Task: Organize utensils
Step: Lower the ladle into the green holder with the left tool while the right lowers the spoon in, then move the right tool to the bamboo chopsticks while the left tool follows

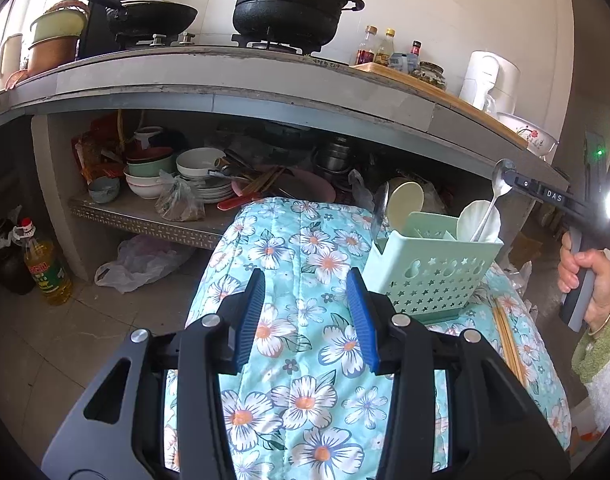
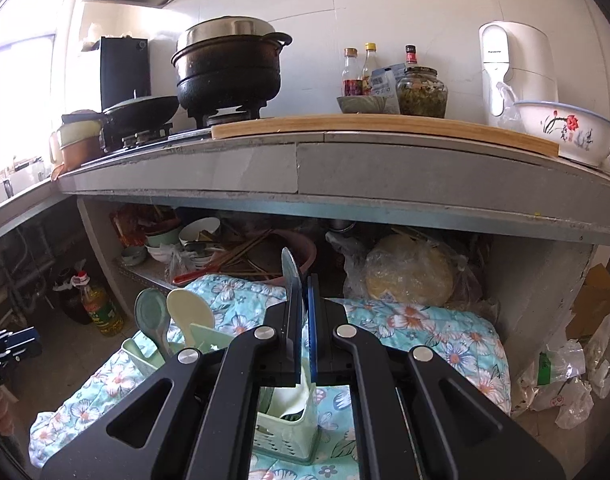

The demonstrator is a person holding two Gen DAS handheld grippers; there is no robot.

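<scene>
**Plastic, steel and quilted cotton**

Mint-green plastic on the utensil caddy [image 1: 433, 268], matt, punched with stars. Polished metal spoon [image 1: 501, 182] gleaming at two o'clock of it, pinched in the matt black right gripper [image 1: 509, 178]. Glossy white ladle [image 1: 479, 220] and smooth cream paddle [image 1: 405, 200] standing inside. Soft quilted floral cloth [image 1: 289, 280] underneath, stitched and matt. Ribbed blue pads [image 1: 249, 320] on the left gripper [image 1: 307, 320], parted over it. Bare wooden chopsticks [image 1: 509, 344] at four o'clock. Sooty, rough black pot [image 1: 289, 12] at twelve.

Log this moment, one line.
left gripper: open, empty | right gripper: shut on metal spoon | spoon over green caddy
</scene>
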